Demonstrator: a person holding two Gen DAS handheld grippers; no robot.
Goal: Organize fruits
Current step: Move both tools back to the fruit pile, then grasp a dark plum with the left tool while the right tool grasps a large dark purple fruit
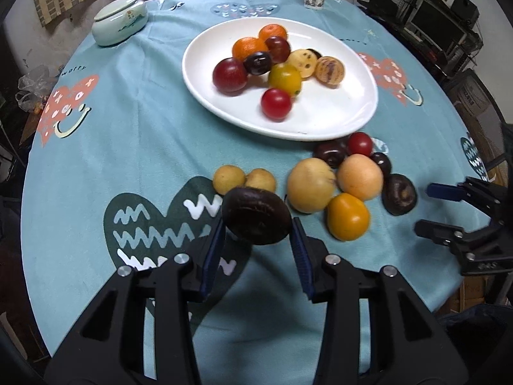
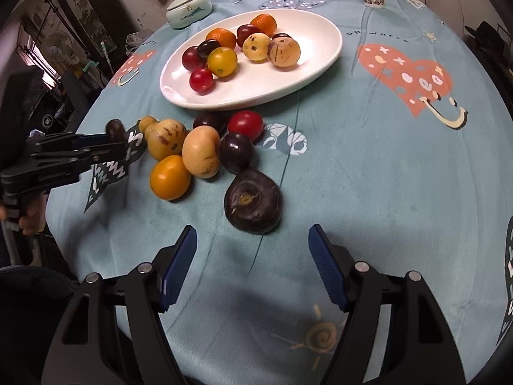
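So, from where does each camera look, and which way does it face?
Left wrist: sits on the left claw, looks down across the table; its claw holds a dark brown flattened round fruit.
Right wrist: sits on the open right claw, facing likewise; a hand shows.
Both share the white oval plate.

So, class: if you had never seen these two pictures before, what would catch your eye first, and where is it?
First, the white plate at the middle of the blue tablecloth, heaped with red, orange, yellow and dark fruit. Next, the loose fruit pile on the cloth just in front of the plate. Closest to the camera, the left gripper is clamped on a dark round fruit, while the right gripper stands open behind another dark fruit.
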